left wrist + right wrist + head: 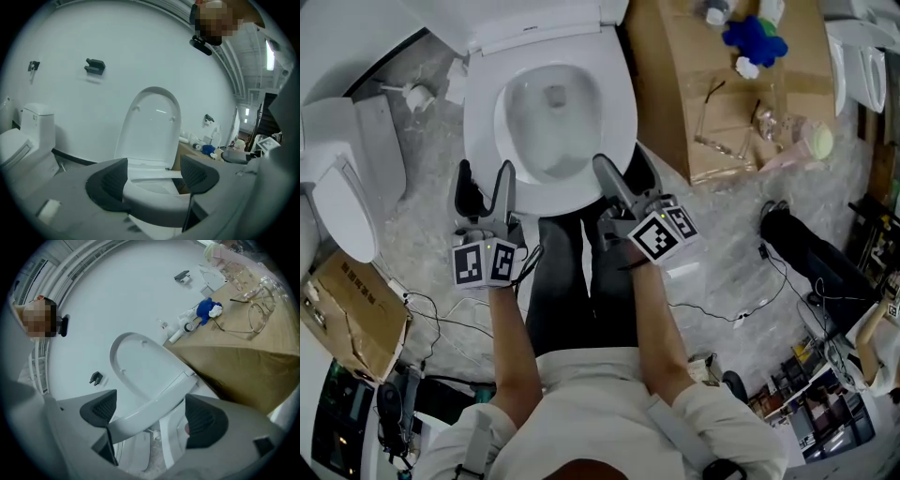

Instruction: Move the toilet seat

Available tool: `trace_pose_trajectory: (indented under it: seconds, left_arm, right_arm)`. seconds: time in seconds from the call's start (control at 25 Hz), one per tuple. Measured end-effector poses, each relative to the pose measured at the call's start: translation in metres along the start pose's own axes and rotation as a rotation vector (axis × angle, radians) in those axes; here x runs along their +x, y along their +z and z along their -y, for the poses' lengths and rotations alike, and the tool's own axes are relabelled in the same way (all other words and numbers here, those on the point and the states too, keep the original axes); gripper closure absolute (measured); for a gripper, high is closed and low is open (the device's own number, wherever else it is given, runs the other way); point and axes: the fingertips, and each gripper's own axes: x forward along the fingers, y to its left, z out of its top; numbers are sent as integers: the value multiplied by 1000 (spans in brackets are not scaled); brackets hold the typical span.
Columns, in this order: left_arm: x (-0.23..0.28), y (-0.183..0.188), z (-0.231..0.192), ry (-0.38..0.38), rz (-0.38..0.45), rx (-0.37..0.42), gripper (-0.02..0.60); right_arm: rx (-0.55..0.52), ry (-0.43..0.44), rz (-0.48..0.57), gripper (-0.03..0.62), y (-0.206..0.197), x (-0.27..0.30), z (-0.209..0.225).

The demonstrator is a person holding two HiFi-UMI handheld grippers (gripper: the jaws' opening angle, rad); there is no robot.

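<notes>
you're lining up on the front rim of the toilet seat (617, 108), mid-frame; the left gripper (485, 178) and right gripper (623, 173) are standing spread, pinching nothing. i'm judging the next move as closing on the rim, then lifting.

Pointing left gripper (154, 180) at toilet, holding jaws apart with toilet seat (150, 201) front rim lying between them. Seeing lid (152, 126) standing upright against white wall (117, 37), second toilet (28, 136) sitting far left, cardboard box (192, 151) right.
</notes>
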Motion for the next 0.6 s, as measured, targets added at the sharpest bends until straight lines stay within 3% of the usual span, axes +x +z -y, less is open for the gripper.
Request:
trace_pose_trajectory:
  seconds: [0.44,0.6]
  left_arm:
    - [-18,30,39,-40,24,58,235]
    - [-22,37,52,-72,43,47,235]
  right_arm:
    - [47,-29,40,132,22,10,-14]
    - [61,-36,51,132,28,14,-19]
